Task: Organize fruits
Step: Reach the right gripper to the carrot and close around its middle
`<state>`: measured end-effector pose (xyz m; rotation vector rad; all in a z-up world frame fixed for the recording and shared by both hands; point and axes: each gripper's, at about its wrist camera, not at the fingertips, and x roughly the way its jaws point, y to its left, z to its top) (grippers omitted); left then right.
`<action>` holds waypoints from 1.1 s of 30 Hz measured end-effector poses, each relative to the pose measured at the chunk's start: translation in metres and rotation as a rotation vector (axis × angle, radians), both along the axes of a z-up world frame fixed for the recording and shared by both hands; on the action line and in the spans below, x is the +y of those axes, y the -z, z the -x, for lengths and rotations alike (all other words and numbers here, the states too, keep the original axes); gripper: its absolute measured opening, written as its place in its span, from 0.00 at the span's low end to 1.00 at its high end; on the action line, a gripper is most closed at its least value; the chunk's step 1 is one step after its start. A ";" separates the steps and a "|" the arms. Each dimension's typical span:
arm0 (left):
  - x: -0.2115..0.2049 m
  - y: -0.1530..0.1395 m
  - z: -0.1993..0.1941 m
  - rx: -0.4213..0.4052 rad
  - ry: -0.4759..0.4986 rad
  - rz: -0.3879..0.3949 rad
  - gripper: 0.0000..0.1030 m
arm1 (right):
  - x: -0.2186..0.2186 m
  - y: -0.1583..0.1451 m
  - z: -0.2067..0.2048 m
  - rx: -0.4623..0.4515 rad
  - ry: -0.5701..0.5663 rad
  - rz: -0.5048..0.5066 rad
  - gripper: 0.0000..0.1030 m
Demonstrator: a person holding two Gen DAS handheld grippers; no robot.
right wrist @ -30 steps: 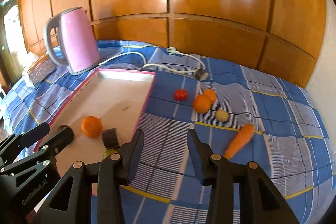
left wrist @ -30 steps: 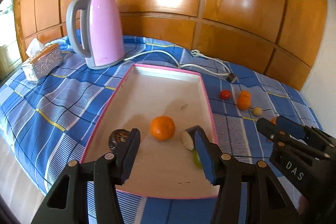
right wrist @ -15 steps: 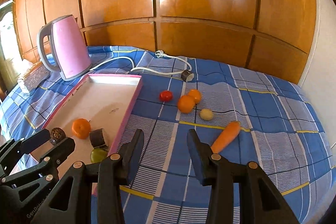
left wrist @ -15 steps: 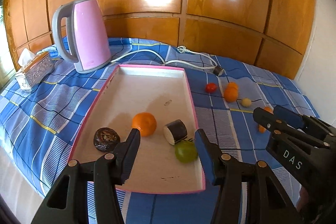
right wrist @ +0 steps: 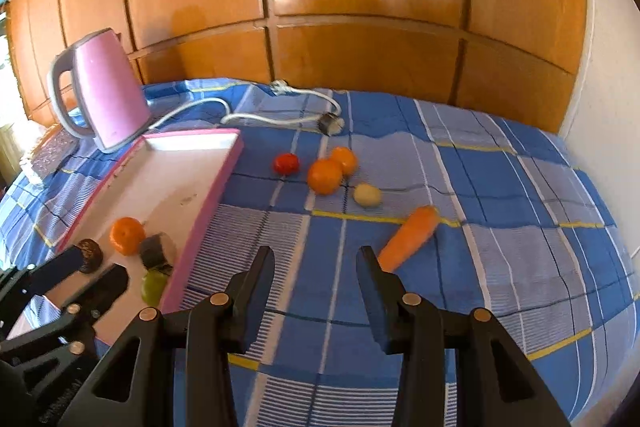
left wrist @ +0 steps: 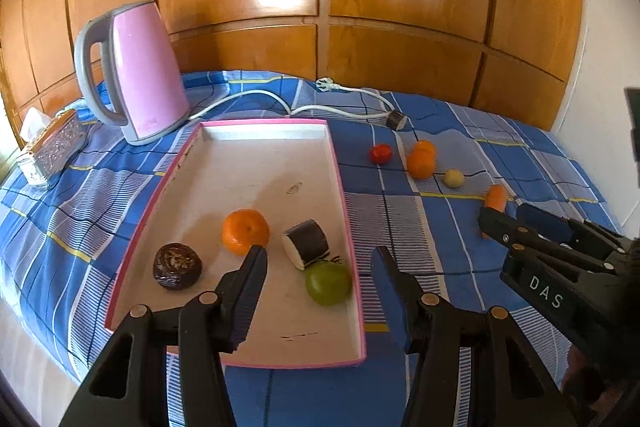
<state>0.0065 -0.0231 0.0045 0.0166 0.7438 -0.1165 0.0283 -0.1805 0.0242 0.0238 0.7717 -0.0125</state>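
Your left gripper (left wrist: 320, 259) hangs empty with jaws spread over the near end of the pink-rimmed tray (left wrist: 340, 179), which holds a dark round fruit (left wrist: 177, 265), a tangerine (left wrist: 245, 230), an eggplant piece (left wrist: 306, 243) and a green fruit (left wrist: 328, 282). Right of the tray, on the blue checked cloth (right wrist: 500, 195), lie a tomato (right wrist: 286, 163), two oranges (right wrist: 325, 176), a pale ball (right wrist: 367, 195) and a carrot (right wrist: 408, 237). Your right gripper (right wrist: 316, 267) is parted, empty, just beside the carrot.

My left wrist camera looks down past my left gripper (left wrist: 318, 259) at the pink tray (left wrist: 340, 183), close beneath, facing the wooden wall at 12 o'clock. My right wrist camera sits further right, above the blue checked cloth (right wrist: 500, 227), facing the same way. Both views share the tray, the pink kettle (left wrist: 140, 75) at 10 o'clock and the carrot (right wrist: 408, 237).
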 end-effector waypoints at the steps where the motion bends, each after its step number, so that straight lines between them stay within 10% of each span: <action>1: -0.002 0.001 -0.001 0.003 0.004 -0.002 0.53 | -0.004 0.003 0.000 0.007 0.008 -0.002 0.42; 33: -0.042 0.013 -0.033 0.047 0.096 0.001 0.53 | -0.090 0.035 -0.045 0.114 0.231 -0.138 0.42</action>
